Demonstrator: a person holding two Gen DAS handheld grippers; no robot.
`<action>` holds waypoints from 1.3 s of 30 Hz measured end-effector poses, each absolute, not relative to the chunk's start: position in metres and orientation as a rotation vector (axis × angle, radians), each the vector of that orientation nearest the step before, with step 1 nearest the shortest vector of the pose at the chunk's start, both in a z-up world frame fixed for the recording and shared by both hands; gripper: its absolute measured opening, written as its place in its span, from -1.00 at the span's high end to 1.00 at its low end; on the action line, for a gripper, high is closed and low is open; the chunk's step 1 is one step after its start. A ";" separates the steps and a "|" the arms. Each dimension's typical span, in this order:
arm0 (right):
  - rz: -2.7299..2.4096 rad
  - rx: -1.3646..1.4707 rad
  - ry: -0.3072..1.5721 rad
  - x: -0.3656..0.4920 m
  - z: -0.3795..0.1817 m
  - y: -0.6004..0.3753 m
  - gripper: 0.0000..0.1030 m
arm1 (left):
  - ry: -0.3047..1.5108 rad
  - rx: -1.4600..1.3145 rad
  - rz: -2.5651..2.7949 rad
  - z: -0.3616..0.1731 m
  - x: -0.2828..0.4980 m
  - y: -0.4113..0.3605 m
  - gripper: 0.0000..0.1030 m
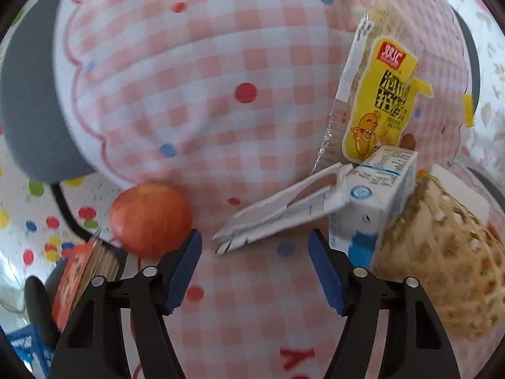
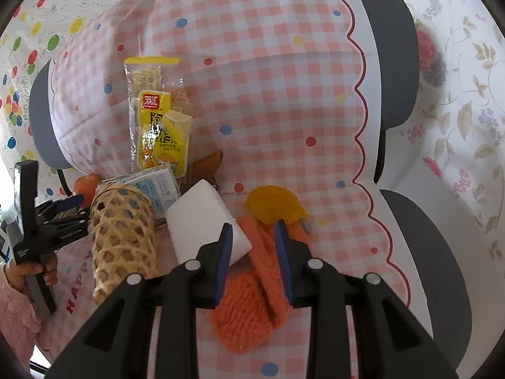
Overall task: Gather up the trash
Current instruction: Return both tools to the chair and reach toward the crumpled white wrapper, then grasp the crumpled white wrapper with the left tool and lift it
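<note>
Pink-and-white checked cloth [image 1: 195,101] with coloured dots covers the grey chair [image 2: 410,63] everything sits on. Going left to right in the left wrist view: an orange box [image 1: 71,281] sits at the edge, then a red apple [image 1: 151,219] just beside the left gripper's [image 1: 255,246] left finger. That gripper has its blue pads spread fairly wide with nothing gripped; the flattened end of a white-and-blue milk carton [image 1: 363,202] lies just ahead of the gap, not touching either pad as far as I can see. Above the carton stands a yellow sausage wrapper [image 1: 375,104], leaning on the backrest. Right of the carton is a woven bamboo basket [image 1: 442,268] on its side, touching it.

Over in the right wrist view, a hand [image 2: 34,274] in a pink sleeve holds the left tool. Then basket, carton, a white block [image 2: 205,218], and the right gripper [image 2: 252,237], jaws narrow, straddling an orange knitted piece [image 2: 252,300]; can't tell if the pads actually pinch it. A yellow crumpled bit [image 2: 274,202] lies just past it.
</note>
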State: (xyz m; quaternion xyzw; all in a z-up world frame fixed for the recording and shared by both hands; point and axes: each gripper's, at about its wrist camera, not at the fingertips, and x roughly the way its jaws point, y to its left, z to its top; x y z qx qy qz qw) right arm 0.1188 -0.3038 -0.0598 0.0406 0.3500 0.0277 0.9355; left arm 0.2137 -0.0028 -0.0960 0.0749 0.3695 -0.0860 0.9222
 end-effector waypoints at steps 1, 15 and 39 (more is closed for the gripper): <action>0.055 0.084 0.717 0.122 -0.061 -0.305 0.47 | 0.761 0.156 -0.181 -0.097 0.219 -0.005 -0.22; 0.054 0.095 0.718 0.114 -0.062 -0.316 0.47 | 0.771 0.136 -0.263 -0.091 0.212 -0.005 0.89; 0.085 0.083 0.651 0.061 -0.036 -0.288 0.47 | 0.723 0.110 -0.095 -0.071 0.108 0.084 0.91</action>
